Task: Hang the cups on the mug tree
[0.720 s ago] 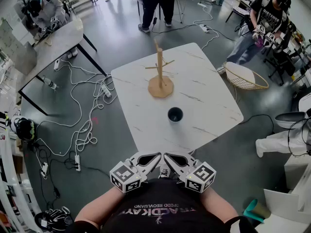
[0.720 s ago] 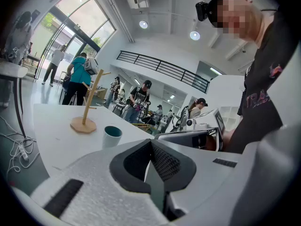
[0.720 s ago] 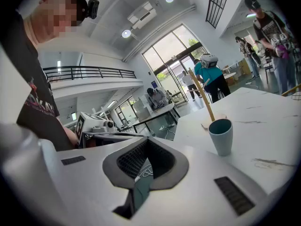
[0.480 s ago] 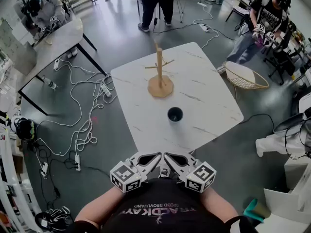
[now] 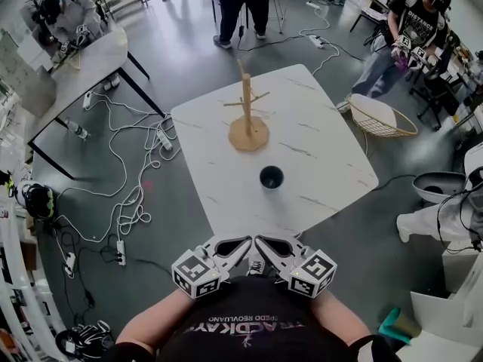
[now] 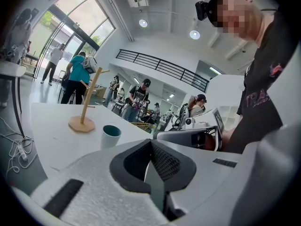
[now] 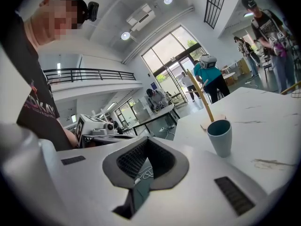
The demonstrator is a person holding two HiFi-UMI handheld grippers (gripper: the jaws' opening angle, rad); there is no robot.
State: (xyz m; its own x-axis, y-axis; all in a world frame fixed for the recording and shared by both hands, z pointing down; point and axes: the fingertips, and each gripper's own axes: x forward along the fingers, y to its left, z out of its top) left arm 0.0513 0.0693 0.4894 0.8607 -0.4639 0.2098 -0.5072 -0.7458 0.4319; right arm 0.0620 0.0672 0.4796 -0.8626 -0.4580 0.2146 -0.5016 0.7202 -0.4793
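The teal cup (image 5: 272, 178) stands upright on the counter (image 5: 324, 157) near the mug tree (image 5: 248, 119), well apart from the left gripper (image 5: 232, 246) and right gripper (image 5: 273, 246), whose fingers are clenched on nothing; it seems light, stiff and smooth, so pinch its rim.

Head view looks down; gripper views share cup (image 5: 271, 177).

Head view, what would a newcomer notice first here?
A wooden mug tree stands bare toward the far end of the white marble table, with a lone teal cup upright nearer the person. The left gripper and right gripper sit shut and empty, side by side off the table's near edge.
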